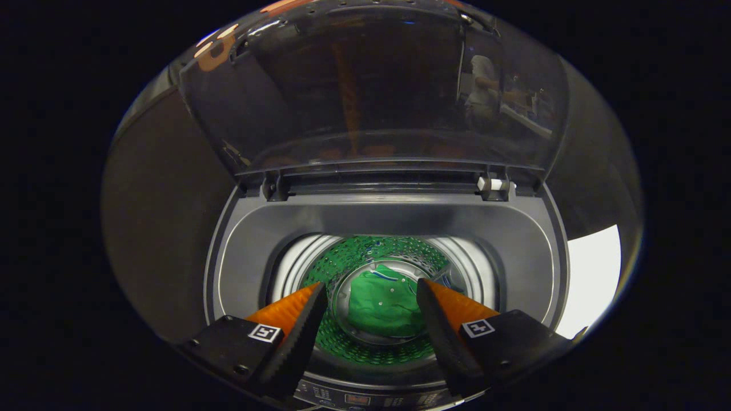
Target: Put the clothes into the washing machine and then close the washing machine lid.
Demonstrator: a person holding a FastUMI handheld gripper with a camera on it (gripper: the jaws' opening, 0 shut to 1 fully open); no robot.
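I look down into a top-loading washing machine (251, 251) with a grey top deck. A green garment (381, 305) lies crumpled at the bottom of the perforated steel drum (342, 257), which reflects green. My gripper (371, 294) hangs above the drum mouth, open, with nothing between its fingers; the garment lies well below them, seen through the gap. The dark transparent lid (365, 97) stands raised behind the opening, hinged at the back edge.
The machine's control panel (365, 398) runs just under the fingers. Two lid hinges (495, 187) sit at the back of the deck. A person is reflected in the lid (482, 85). A pale patch of floor or wall (591, 274) shows to the right of the machine.
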